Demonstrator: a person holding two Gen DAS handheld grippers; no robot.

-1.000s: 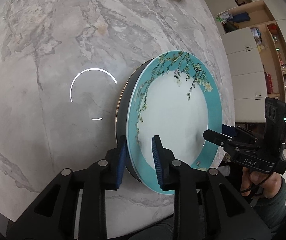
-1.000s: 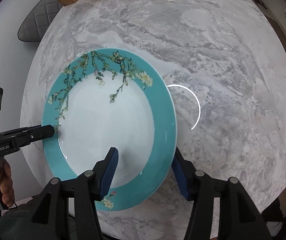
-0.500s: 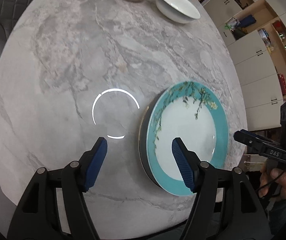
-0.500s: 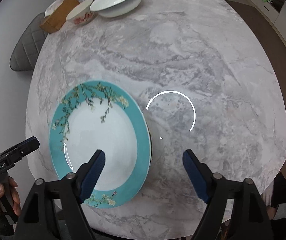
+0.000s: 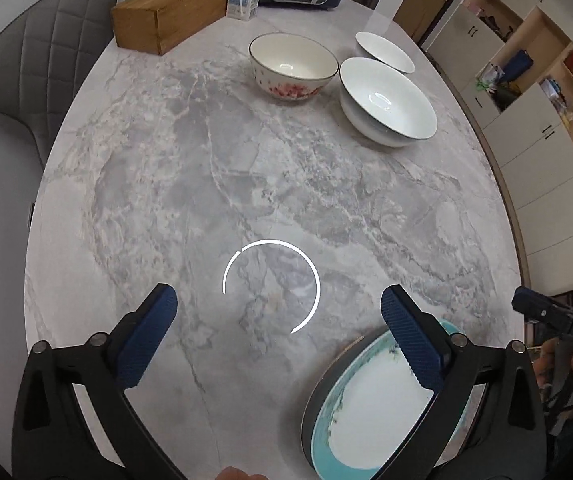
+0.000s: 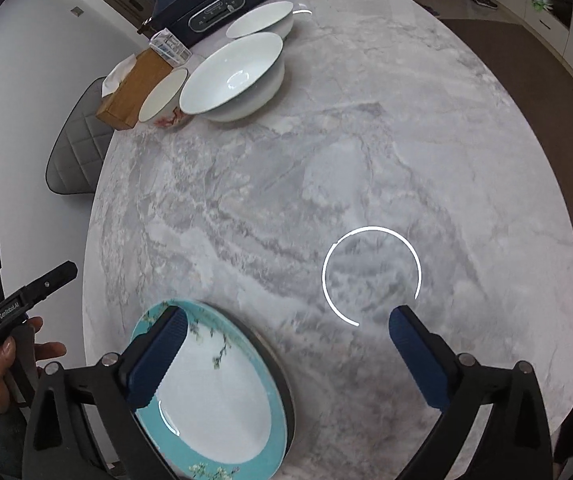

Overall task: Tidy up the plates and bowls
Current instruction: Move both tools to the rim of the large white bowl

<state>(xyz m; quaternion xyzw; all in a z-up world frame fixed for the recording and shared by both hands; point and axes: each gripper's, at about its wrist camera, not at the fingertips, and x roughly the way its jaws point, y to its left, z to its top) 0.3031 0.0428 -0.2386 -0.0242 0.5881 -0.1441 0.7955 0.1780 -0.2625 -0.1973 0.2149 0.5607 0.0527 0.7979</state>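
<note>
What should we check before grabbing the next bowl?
1. Left gripper empty, jaws just opened wide: ok.
2. Right gripper empty, jaws just opened wide: ok.
3. Teal plate let go, lying on a dark plate on the marble table: ok.
4. Bowls upright: the flowered bowl, the big white bowl and the far white bowl: ok.
5. Bare table between the grippers and the bowls: ok.
6. Big white bowl is a single bowl, not a stack: cannot tell.
</note>
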